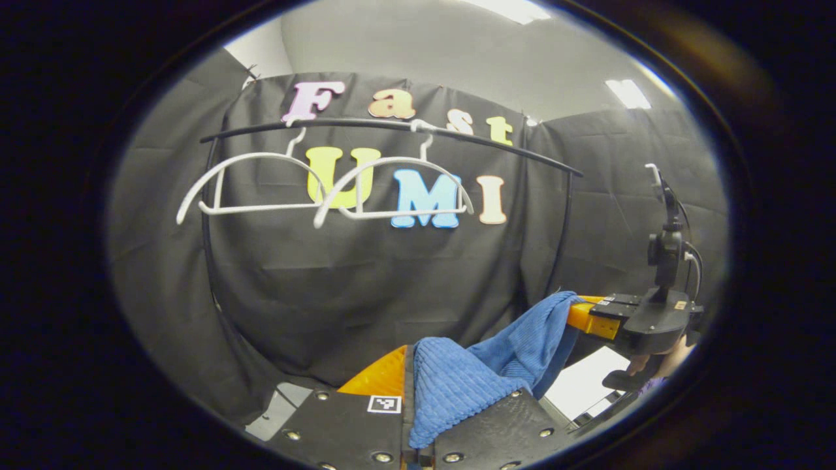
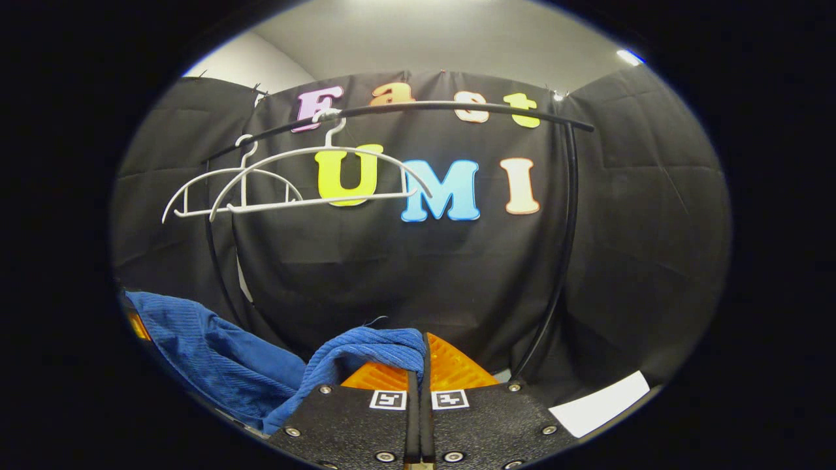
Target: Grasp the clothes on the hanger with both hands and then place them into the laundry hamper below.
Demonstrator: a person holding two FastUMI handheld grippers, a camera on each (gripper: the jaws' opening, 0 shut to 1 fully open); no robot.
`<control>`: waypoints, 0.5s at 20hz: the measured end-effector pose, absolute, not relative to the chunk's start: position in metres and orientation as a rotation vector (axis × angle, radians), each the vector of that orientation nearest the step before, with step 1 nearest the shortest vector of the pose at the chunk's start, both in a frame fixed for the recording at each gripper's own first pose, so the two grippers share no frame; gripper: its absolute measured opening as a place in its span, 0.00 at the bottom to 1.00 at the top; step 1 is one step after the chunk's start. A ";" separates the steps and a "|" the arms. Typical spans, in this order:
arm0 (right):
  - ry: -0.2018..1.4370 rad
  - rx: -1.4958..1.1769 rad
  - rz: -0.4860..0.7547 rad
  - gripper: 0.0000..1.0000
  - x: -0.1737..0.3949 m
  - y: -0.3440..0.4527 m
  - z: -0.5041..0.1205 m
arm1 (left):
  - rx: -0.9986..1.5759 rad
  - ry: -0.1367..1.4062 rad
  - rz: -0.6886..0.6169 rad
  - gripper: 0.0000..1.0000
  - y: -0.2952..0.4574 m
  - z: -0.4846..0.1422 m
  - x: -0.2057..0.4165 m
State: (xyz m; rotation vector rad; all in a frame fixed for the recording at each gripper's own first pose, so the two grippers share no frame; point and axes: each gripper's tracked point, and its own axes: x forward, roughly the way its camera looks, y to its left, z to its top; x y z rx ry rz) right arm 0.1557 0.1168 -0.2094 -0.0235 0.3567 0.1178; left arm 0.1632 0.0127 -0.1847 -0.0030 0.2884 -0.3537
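A blue ribbed garment (image 1: 470, 372) hangs stretched between both grippers, off the hangers. In the left gripper view my left gripper (image 1: 411, 382) is shut on one end of it, the cloth bunched over the jaws. At the right of that view the right gripper (image 1: 588, 318) grips the other end, held by a hand (image 1: 659, 362). In the right gripper view my right gripper (image 2: 422, 358) is shut on a fold of the blue garment (image 2: 215, 359), which sags away to the lower left. Two bare white hangers (image 1: 261, 189) (image 2: 313, 176) hang on the black rail (image 1: 392, 125) above.
The rail's black uprights (image 2: 568, 228) stand in front of the cloth wall. A white flat surface (image 1: 584, 388) (image 2: 597, 401) lies low at the right; I cannot tell what it is. Open room lies between the grippers and the wall.
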 end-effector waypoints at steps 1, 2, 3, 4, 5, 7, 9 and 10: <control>0.383 -0.016 0.116 0.00 0.150 0.116 -0.222 | -0.003 0.307 -0.362 0.05 0.009 -0.197 0.162; 0.413 -0.003 0.111 0.00 0.144 0.115 -0.235 | -0.004 0.327 -0.365 0.05 0.005 -0.213 0.161; 0.445 0.016 0.104 0.00 0.138 0.113 -0.249 | -0.007 0.350 -0.364 0.05 0.003 -0.227 0.161; 0.479 0.034 0.094 0.00 0.134 0.111 -0.262 | -0.011 0.371 -0.363 0.05 0.002 -0.242 0.159; 0.509 0.048 0.084 0.00 0.131 0.109 -0.275 | -0.018 0.392 -0.360 0.05 0.002 -0.255 0.158; 0.567 0.070 0.061 0.00 0.123 0.104 -0.304 | -0.033 0.425 -0.351 0.05 0.006 -0.278 0.161; 0.621 0.094 0.039 0.00 0.116 0.101 -0.331 | -0.045 0.457 -0.344 0.05 0.010 -0.305 0.163; 0.650 0.104 0.032 0.00 0.111 0.101 -0.345 | -0.053 0.478 -0.340 0.05 0.013 -0.320 0.164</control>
